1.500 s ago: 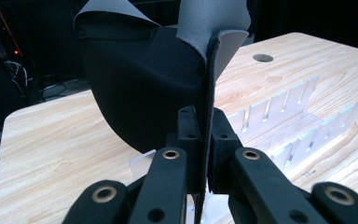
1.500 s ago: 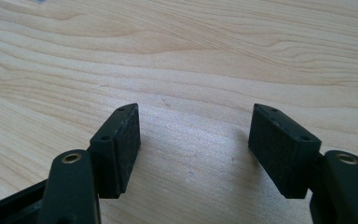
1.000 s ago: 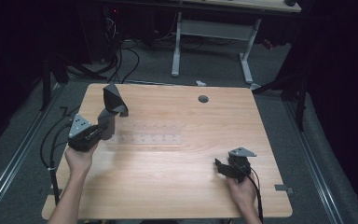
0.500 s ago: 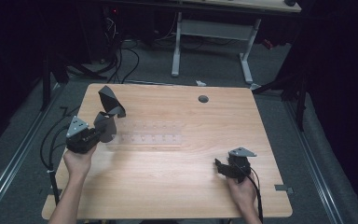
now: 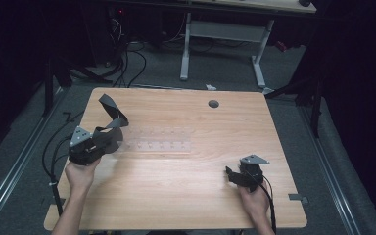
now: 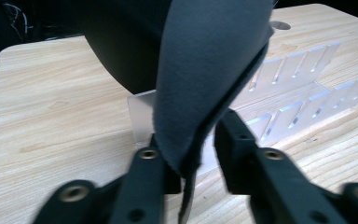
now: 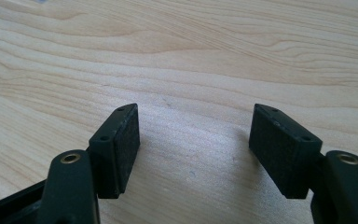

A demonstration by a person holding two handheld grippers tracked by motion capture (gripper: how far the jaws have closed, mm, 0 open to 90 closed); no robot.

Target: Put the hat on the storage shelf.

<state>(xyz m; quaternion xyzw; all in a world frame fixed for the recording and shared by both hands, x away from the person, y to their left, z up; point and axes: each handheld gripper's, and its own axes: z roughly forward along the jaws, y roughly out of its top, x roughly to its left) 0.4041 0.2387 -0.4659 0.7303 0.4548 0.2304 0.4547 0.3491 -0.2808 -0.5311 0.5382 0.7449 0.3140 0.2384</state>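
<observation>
1. We saw a clear plastic rack [image 5: 155,145] lying on the wooden table [image 5: 186,196], its row of slots running left to right in the high view. A round hole [image 5: 213,104] sat in the table near the far edge, well apart from both grippers.
2. We found the grey cloth strip [image 5: 111,111] hanging in front of the rack's left end in the left gripper view [image 6: 205,84], hiding part of it.
3. Compared with a second before, the left gripper [image 5: 108,141] had just been opening its jaws; the cloth lay between them, against one pad and clear of the other. The strip stood lower and nearer the rack's left end.
4. The right gripper [image 5: 231,175] was where it had been, jaws wide with nothing between them, low over bare wood [image 7: 191,140].
5. The strip's long axis ran from the left gripper up and away toward the table's far left corner, with a fold near its top.
</observation>
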